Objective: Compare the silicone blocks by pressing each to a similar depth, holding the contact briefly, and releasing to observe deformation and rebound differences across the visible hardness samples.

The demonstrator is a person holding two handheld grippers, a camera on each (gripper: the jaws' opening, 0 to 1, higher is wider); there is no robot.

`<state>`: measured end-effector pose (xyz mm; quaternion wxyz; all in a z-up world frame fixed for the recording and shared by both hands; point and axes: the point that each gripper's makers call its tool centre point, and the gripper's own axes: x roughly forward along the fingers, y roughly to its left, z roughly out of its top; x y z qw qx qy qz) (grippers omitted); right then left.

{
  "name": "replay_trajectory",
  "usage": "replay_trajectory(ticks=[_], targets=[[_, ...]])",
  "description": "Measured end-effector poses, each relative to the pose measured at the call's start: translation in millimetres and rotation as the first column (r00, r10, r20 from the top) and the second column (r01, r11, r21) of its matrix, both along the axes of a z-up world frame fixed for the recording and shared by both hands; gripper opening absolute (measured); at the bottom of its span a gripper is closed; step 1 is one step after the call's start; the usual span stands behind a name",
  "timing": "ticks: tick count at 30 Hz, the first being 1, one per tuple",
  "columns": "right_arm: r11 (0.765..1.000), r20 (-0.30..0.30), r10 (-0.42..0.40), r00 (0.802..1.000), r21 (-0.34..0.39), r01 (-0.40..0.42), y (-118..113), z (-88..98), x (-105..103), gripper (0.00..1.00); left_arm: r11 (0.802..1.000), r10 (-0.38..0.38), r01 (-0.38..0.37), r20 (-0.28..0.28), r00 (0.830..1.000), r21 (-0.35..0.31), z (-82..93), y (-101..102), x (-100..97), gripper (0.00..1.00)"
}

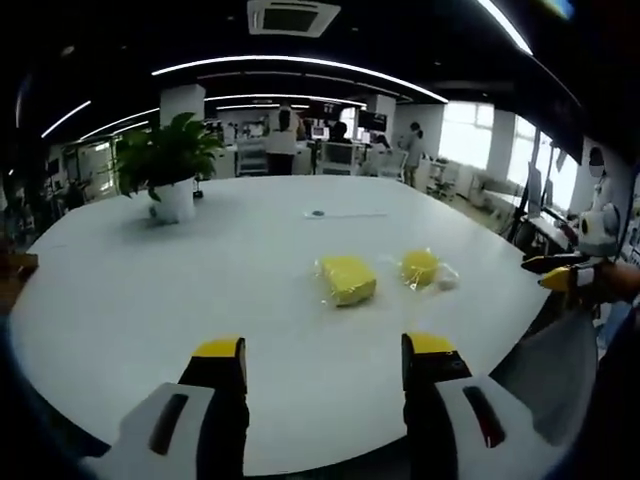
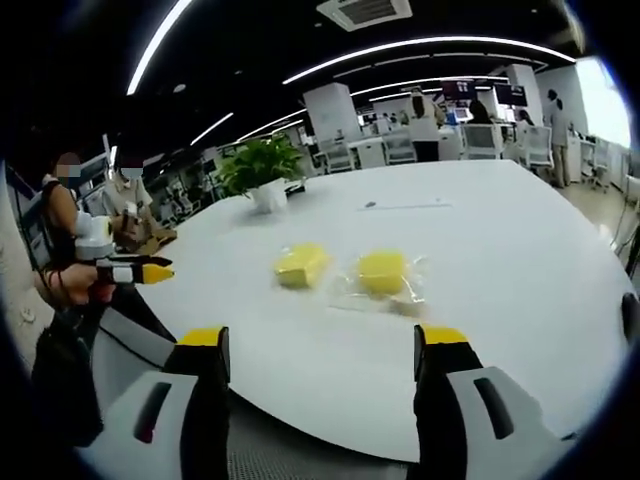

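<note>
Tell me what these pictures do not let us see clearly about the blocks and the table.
- Yellow blocks: hardness markings too small, behind glossy wrap, both views.
- Small item beside round block: blurred, right gripper view.
- Flat strip on table: too small, left gripper view.
- Table's near edge: hidden by jaws.

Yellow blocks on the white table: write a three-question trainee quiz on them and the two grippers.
1. True or false: the left gripper is pressing a yellow block.
2. How many bagged yellow blocks lie on the white table?
3. What stands far back on the table? A) potted plant B) kettle C) monitor

Key
1. False: both it and the right gripper are open, short of the blocks.
2. Two: the squarish block and the rounder block, side by side but apart.
3. A, the potted plant.
</note>
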<state>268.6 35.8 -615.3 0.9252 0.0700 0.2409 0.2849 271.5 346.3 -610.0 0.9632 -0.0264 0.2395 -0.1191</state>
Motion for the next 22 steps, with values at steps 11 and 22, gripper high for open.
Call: replay_trajectory(ticks=[11,22], targets=[[1.0,0.004,-0.024,1.0,-0.005,0.024,-4.8,0.6,0.9,0.69,1.0,0.013,-0.013,-0.004,1.0,-0.025,-0.1,4.6,2.0,0.61],[0.999,0.017,-0.041,0.999,-0.007,0.041,-8.6,3.6,4.6,0.69,0.999,0.018,-0.018,-0.001,1.0,-0.041,0.1,2.6,5.2,0.62]])
